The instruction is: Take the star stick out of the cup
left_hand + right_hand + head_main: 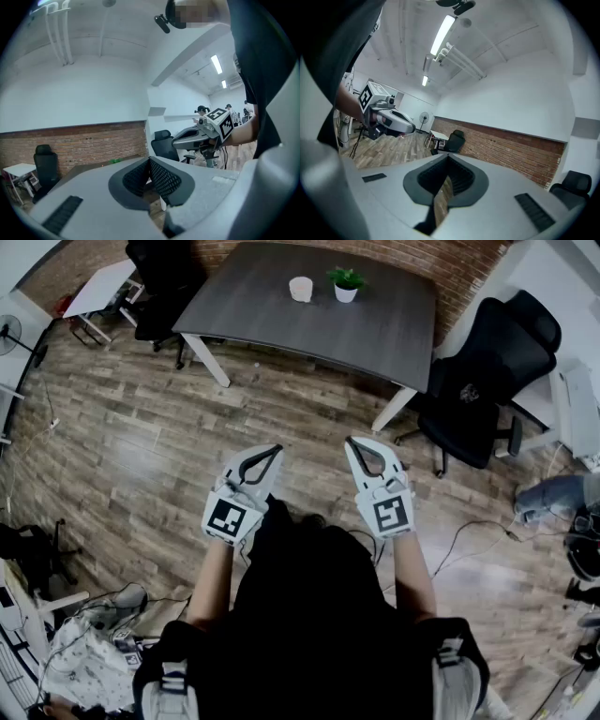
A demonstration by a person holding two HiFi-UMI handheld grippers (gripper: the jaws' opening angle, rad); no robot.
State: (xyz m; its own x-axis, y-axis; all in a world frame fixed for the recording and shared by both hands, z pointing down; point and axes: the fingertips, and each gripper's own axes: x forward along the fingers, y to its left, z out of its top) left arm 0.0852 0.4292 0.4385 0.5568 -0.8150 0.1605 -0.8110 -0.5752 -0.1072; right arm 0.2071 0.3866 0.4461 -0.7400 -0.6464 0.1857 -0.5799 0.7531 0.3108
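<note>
Head view: the person stands on the wooden floor (pixel 141 427) and holds both tools in front of the body. The left gripper (pixel 277 449) is a little toward 9 o'clock from the middle of the picture, and the right gripper (pixel 350 441) a little toward 3 o'clock. They are near each other but apart, and both point toward 12 o'clock. Each has its jaws closed together at the tips, with nothing in them. The cup (pixel 300 289) stands far away at 12 o'clock on the dark table (pixel 281 324), just beside a small potted plant (pixel 346 284) that is at its 3 o'clock. The cup is too small here to make out the star stick. A black office chair (pixel 478 381) stands at 2 o'clock, next to the table.

Left gripper view: the left gripper (pixel 149 160) shows its two dark ribbed pads pressed against each other, and nothing is between them. The right gripper (pixel 176 139) floats at 2 o'clock. A brick wall (pixel 84 140) runs behind, at 9 o'clock.

Right gripper view: the right gripper (pixel 447 158) also has its tips meeting and holds nothing. The left gripper (pixel 411 129) is at 9 o'clock, and the brick wall (pixel 506 150) is at 3 o'clock.
</note>
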